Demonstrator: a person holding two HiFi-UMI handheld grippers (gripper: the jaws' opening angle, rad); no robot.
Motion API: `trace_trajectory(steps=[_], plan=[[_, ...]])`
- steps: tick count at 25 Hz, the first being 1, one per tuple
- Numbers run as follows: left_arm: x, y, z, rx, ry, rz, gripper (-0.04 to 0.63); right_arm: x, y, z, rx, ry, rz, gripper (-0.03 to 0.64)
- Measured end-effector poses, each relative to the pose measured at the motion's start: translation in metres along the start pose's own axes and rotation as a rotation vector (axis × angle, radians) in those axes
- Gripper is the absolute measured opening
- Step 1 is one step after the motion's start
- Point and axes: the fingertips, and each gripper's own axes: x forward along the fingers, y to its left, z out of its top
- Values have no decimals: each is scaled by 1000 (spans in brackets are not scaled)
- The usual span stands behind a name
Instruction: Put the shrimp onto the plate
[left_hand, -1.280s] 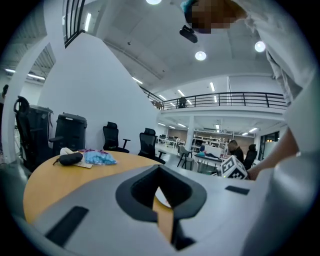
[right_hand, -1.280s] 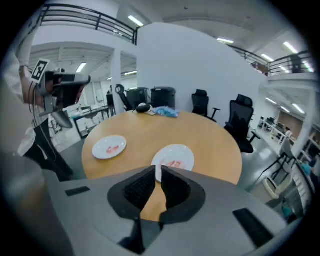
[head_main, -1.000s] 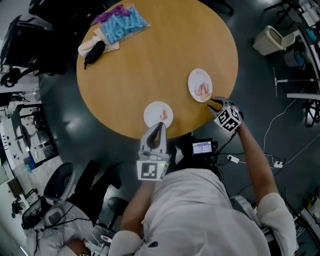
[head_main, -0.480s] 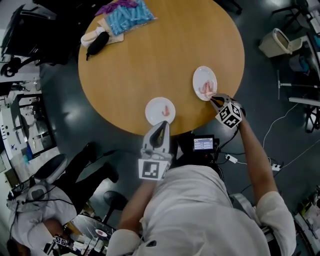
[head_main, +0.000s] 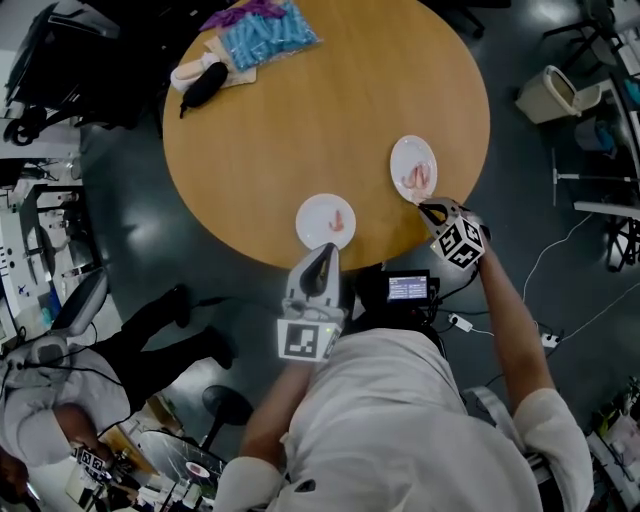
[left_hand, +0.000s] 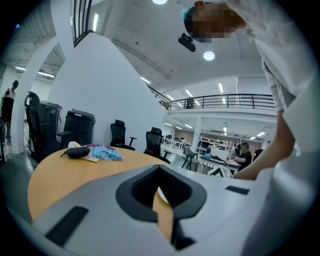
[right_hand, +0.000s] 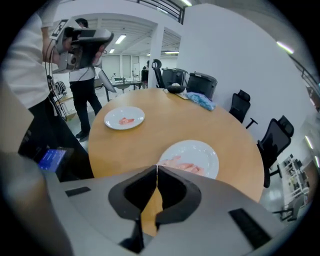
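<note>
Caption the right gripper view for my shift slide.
Right claw, just closed with nothing visible between its tips, at the near rim of the plate holding shrimp; second plate beyond.

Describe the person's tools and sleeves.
Both the left tool and right tool are light grey with dark inner linings, tapering to a point. Each carries a cube of black-and-white square markers. The person wears a white short-sleeved shirt.

Head view dim: floor (head_main: 120, 230) dark, desk (head_main: 300, 110) evenly lit. Both gripper views brighter: ceiling lamps (left_hand: 209, 55) glare near top, fisheye bending, black corners.
</note>
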Motion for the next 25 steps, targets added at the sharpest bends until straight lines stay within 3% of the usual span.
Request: trace_trajectory(steps=[6, 11, 17, 25], plan=[[-25, 23, -6, -33, -11, 61, 8, 13, 59, 98, -113, -140, 80, 21], [-50, 32, -7, -42, -20, 92, 8, 64, 101, 149, -175, -144, 147, 21], [-74, 48, -15, -73, -17, 142, 8, 112, 119, 173, -213, -119, 193, 21], [-89, 67, -21, -89, -22, 186, 8, 132, 126, 179, -201, -101, 239, 23]])
